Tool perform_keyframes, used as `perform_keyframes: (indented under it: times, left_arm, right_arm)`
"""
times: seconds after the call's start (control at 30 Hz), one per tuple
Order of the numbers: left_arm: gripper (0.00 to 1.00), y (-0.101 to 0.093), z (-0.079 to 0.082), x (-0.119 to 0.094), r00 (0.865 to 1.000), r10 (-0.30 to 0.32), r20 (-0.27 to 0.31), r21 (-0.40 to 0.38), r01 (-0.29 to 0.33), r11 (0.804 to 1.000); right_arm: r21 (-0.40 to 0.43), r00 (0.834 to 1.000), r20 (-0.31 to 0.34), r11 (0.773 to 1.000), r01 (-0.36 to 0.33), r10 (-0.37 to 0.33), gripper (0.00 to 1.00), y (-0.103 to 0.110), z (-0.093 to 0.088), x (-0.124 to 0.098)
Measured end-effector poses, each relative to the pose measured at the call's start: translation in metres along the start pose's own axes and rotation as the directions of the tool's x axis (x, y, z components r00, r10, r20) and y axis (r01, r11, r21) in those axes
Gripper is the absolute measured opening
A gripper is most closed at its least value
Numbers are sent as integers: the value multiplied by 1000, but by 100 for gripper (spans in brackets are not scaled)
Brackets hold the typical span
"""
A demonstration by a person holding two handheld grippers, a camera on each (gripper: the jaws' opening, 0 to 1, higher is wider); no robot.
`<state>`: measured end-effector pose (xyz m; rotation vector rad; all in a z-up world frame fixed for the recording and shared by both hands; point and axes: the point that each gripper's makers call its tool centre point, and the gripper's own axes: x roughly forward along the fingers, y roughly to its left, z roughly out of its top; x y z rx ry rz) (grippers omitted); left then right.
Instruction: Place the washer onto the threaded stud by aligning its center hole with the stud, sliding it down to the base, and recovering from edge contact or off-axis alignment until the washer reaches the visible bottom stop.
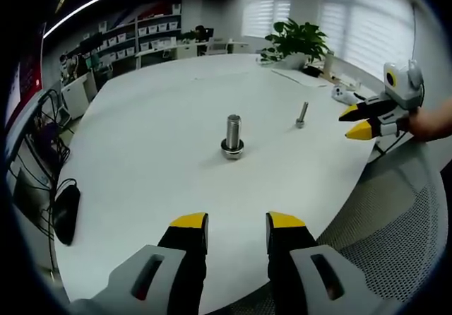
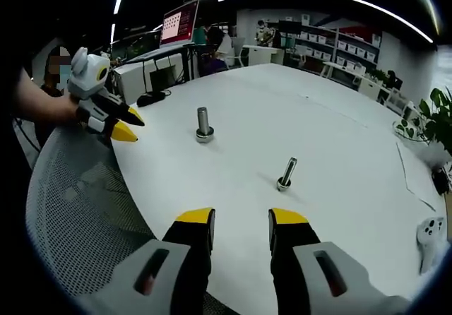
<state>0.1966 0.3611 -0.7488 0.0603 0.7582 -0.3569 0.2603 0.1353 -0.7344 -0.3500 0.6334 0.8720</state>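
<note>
Left tool [image 1: 236, 222] at 6 o'clock in the left gripper view, jaws parted with nothing between them, hanging over the near edge of the white table [image 1: 155, 138]. Right tool [image 2: 241, 217] same deal in the right gripper view: yellow tips apart, nothing gripped. Big threaded stud [image 1: 233, 133] standing upright near the middle of the table, dead ahead at 12 o'clock from the left tool, with the washer [image 1: 232, 147] sitting around its foot, down at the table surface as far as visible. Smaller bolt [image 1: 301, 114] off at 2 o'clock from the stud, also upright, well apart from it. In the right gripper view, smaller bolt at 12 o'clock from the tool, leaning a bit, big stud further out at 11 o'clock. Potted plant [image 1: 295, 39] at the far edge. Mesh chair [image 2: 70, 209] tucked beside the table.
</note>
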Motion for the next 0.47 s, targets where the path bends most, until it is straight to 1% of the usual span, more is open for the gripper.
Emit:
perform_keyframes:
  times: [0.47]
  left_arm:
    - [31,0,-2,0,1000,1,-6,4,-1,1000]
  right_arm:
    - [-11,1000,-3,1000,-3,3,33,2,0,0]
